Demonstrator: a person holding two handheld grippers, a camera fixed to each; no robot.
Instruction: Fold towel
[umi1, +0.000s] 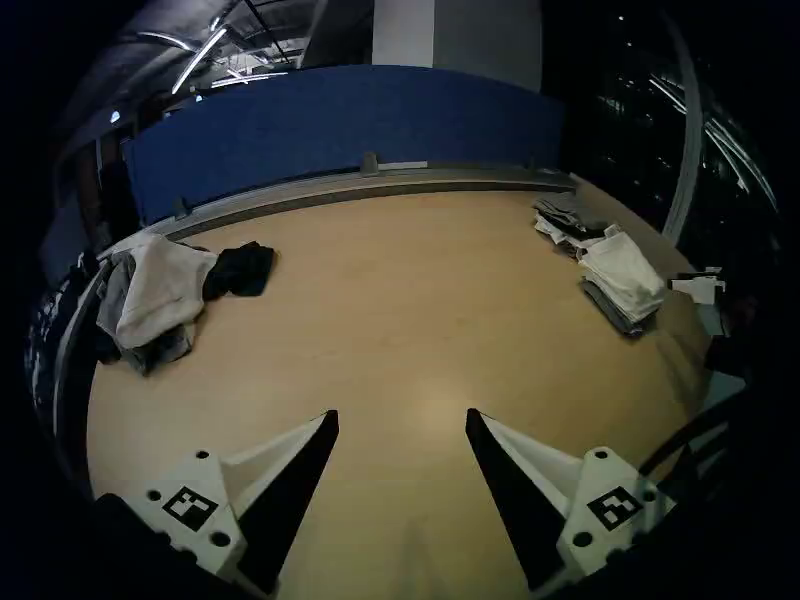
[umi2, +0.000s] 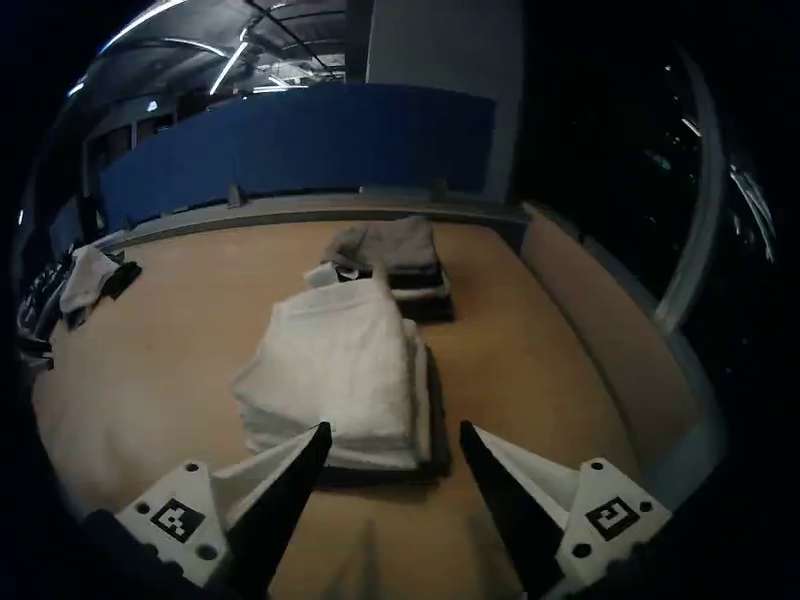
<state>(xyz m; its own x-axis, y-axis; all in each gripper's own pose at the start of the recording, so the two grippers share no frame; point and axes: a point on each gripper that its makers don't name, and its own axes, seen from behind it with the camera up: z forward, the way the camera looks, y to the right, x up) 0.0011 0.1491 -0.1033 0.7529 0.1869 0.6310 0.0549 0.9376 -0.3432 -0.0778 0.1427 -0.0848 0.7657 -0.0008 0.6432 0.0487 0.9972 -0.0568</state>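
In the left gripper view, a heap of unfolded towels (umi1: 155, 295), white, grey and one black (umi1: 240, 268), lies at the far left of the wooden table (umi1: 400, 320). My left gripper (umi1: 400, 425) hangs open over bare wood, nothing between its fingers. In the right gripper view, a folded white towel (umi2: 340, 375) tops a stack on a dark towel, just beyond my right gripper (umi2: 392, 435), which is open and empty. A second stack of folded grey and dark towels (umi2: 395, 258) sits behind it. The same stacks (umi1: 615, 275) appear at the right in the left gripper view.
A blue partition (umi1: 340, 130) runs along the table's far edge behind a grey rail. The table's right edge (umi2: 600, 340) lies close to the folded stacks. The unfolded heap (umi2: 90, 278) appears far left in the right gripper view. Bare wood spans the middle.
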